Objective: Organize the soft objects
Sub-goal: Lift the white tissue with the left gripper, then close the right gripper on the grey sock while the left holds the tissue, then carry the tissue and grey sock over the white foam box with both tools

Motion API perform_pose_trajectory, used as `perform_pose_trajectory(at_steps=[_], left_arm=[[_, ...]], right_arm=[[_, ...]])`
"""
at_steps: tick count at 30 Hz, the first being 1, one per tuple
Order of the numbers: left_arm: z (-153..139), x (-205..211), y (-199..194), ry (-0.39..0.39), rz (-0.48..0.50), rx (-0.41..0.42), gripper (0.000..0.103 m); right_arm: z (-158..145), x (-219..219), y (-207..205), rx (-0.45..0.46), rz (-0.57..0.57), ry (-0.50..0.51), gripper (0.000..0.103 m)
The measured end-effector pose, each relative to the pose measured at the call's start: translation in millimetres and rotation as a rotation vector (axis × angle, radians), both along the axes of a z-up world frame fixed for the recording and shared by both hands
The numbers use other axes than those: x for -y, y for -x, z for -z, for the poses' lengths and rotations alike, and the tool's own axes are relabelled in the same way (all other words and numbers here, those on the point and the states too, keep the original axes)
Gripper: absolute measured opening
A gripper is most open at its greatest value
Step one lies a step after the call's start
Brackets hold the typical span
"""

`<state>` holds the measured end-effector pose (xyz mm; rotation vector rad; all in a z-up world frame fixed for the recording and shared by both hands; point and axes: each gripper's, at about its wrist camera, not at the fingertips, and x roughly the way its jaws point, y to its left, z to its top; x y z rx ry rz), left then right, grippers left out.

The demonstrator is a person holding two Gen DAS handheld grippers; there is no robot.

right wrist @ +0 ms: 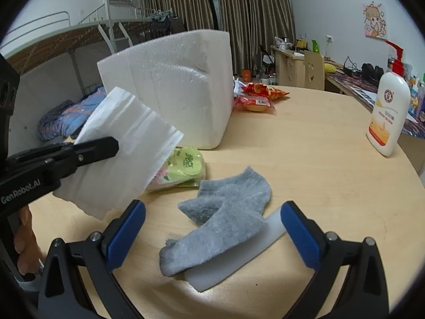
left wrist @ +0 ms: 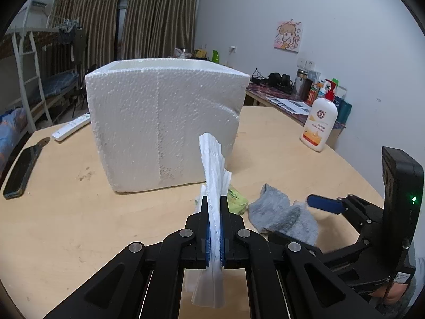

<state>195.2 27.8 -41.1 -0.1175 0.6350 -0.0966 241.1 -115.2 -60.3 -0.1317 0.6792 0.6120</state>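
Tissue, a folded white stack (left wrist: 214, 175), stands edge-up between the blue pads of the left gripper (left wrist: 214, 204), whose jaws are clamped tight on it; it is held above the table (left wrist: 79, 212), in front of the foam box (left wrist: 164, 125). From the right wrist view the same stack (right wrist: 127, 143) fans out wide, pinched by the black finger of the left gripper (right wrist: 106, 146). Just below and behind it lies a green tissue pack (right wrist: 183, 164), resting on the table near the box's corner. A grey sock (right wrist: 220, 218) lies crumpled beside the pack, partly draped over a flat white foam strip (right wrist: 239, 260). The right gripper (right wrist: 212, 228) hovers with its jaws wide apart, one blue pad on either side of the sock and strip, not touching either. Farther off, a white lotion bottle (right wrist: 387, 114) with a red pump stands upright near the table's edge, and red snack bags (right wrist: 255, 98) lie beside the box. A remote (left wrist: 70, 127) and a phone (left wrist: 22, 170) lie left of the box.
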Motion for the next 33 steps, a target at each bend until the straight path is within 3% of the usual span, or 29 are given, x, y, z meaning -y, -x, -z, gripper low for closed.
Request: perform_pose_trajectory(at_steps=[2, 7, 8, 9, 11, 13, 15, 17, 32, 33], left_arm=[[1.8, -2.2, -1.1, 0.0, -0.004, -0.003, 0.005], [5.5, -4.7, -2.8, 0.006, -0.006, -0.01, 0.005], [6.2, -4.8, -3.0, 0.007, -0.005, -0.01, 0.005], [6.7, -4.7, -3.2, 0.007, -0.005, -0.012, 0.005], [7.4, -4.0, -2.6, 0.007, -0.005, -0.011, 0.005], [7.6, -4.1, -2.3, 0.008, -0.006, -0.009, 0.005], [7.8, -4.1, -2.4, 0.008, -0.006, -0.008, 0.005], [8.1, -3.8, -2.4, 0.005, -0.008, -0.009, 0.005], [-2.7, -2.8, 9.0, -0.001, -0.006, 0.029, 0.005], [-4.1, -2.7, 10.8, -0.002, -0.007, 0.033, 0.005]], right_arm=[[4.1, -3.3, -1.8, -0.009, 0.0, 0.03, 0.084], [9.6, -4.0, -3.3, -0.031, 0.004, 0.05, 0.083], [9.9, -4.0, -3.1, -0.028, 0.006, 0.059, 0.078], [10.3, -4.2, -3.0, -0.024, 0.01, 0.072, 0.068], [12.9, -5.9, -3.7, -0.033, 0.013, 0.094, 0.055], [13.7, -4.2, -4.0, -0.041, 0.011, 0.085, 0.05], [13.2, -2.2, -3.4, -0.04, 0.012, 0.072, 0.029], [13.9, 0.3, -2.7, -0.048, 0.01, 0.044, 0.019], [-16.4, 15.2, 1.6, -0.014, -0.006, -0.092, 0.018], [-18.5, 17.7, 1.2, -0.021, -0.009, -0.112, 0.013]])
